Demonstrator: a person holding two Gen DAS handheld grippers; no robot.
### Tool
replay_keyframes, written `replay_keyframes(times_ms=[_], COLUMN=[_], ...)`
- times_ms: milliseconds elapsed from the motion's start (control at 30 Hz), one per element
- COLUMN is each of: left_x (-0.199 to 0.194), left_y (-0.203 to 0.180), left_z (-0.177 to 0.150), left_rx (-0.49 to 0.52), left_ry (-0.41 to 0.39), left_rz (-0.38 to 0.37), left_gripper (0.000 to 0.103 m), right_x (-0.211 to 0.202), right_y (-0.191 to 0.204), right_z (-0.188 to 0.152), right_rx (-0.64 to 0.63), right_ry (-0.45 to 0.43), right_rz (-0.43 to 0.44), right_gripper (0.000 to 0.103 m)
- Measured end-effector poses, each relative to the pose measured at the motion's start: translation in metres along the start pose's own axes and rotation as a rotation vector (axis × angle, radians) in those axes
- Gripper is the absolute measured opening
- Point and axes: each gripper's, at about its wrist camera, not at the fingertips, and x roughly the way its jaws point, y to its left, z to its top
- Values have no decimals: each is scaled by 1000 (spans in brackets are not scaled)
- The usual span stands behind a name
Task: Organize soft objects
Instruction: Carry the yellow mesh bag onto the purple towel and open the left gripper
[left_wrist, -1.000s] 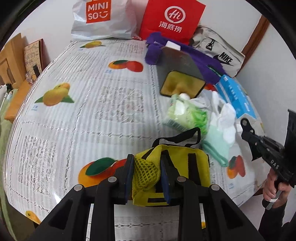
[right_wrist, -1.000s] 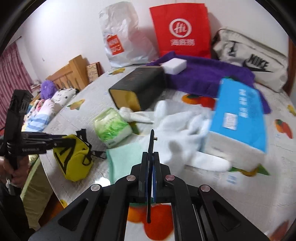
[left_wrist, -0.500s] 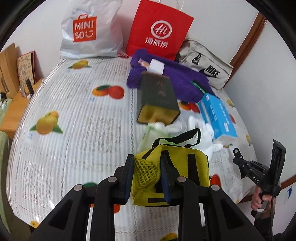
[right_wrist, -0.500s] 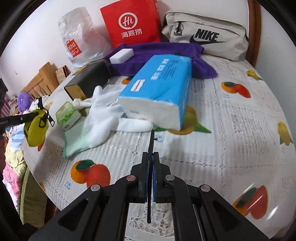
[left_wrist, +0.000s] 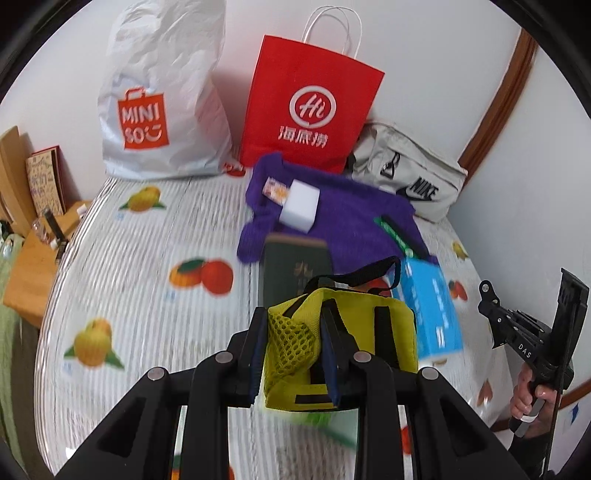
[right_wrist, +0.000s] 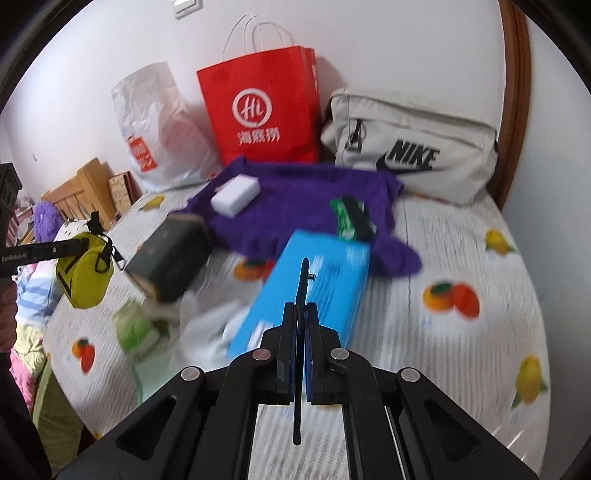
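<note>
A: Left tool (left_wrist: 291, 350)?
B: Pads narrowed onto the mesh side pocket of a small yellow pouch (left_wrist: 340, 343). Soft padded fabric, boxy, black webbing straps, black loop handle arching up top. It hangs clear above the table (left_wrist: 147, 280), long axis running across the view.

A: Right tool (right_wrist: 302, 354)?
B: Pads pressed together on a thin flat black strip that stands on edge between them, its long axis running away from the camera. It sits over the blue tissue pack (right_wrist: 314, 284).

A: Around it?
B: Blue pack is a soft plastic-wrapped brick, lengthwise away from the camera. Dark green rigid box (right_wrist: 170, 254) lies on its side left of it. Fuzzy purple towel (right_wrist: 306, 206) is rumpled behind, white sponge block (right_wrist: 235, 194) on top. Fruit-print tablecloth, ribbed. Red paper bag (right_wrist: 266, 110), crinkled white plastic bag (right_wrist: 162, 129) and beige canvas Nike bag (right_wrist: 410, 144) against the wall.
</note>
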Motion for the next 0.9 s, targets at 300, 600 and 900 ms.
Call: replay_keyframes(times_ms=[300, 600, 900], left_x=[41, 92, 148], left_y=[-18, -23, -23], left_z=[57, 98, 122], left_rx=[22, 26, 25], left_ry=[-9, 17, 90], left_rz=[-21, 9, 30], left_gripper=[26, 26, 26], right_x=[31, 93, 153], right_y=[-11, -34, -40], right_z=[57, 96, 104], right_rx=[-22, -1, -9], right_ry=[-24, 52, 155], right_rz=[-12, 37, 96], right_gripper=[4, 4, 4])
